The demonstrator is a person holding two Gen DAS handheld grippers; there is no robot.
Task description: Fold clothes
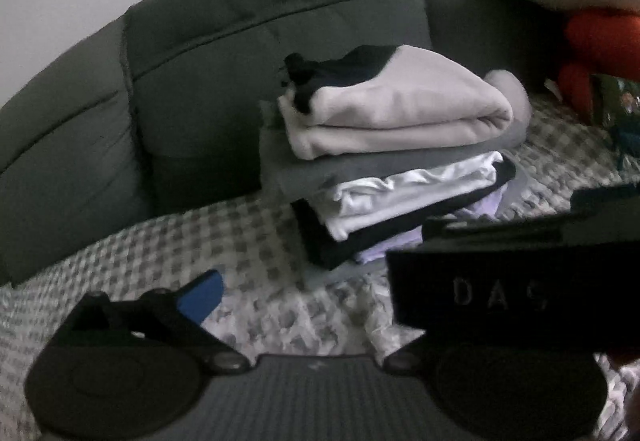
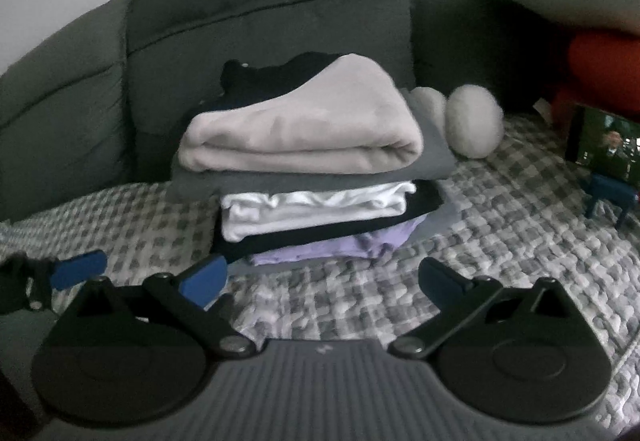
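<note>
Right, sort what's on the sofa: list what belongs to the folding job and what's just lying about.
Job: clothes stack, beige top layer, left gripper and right gripper, both open and empty.

Lying about: grey balls, phone, red cushion, checked blanket.

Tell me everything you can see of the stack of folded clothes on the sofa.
The stack of folded clothes sits on a grey-and-white checked blanket, close to the dark grey sofa back. From the top: a dark garment, a thick beige fleece-like fold, a grey piece, white fabric, a black layer, then lilac at the bottom. Edges are roughly aligned. Two grey woolly balls lie beside it. Neither gripper touches it.
</note>
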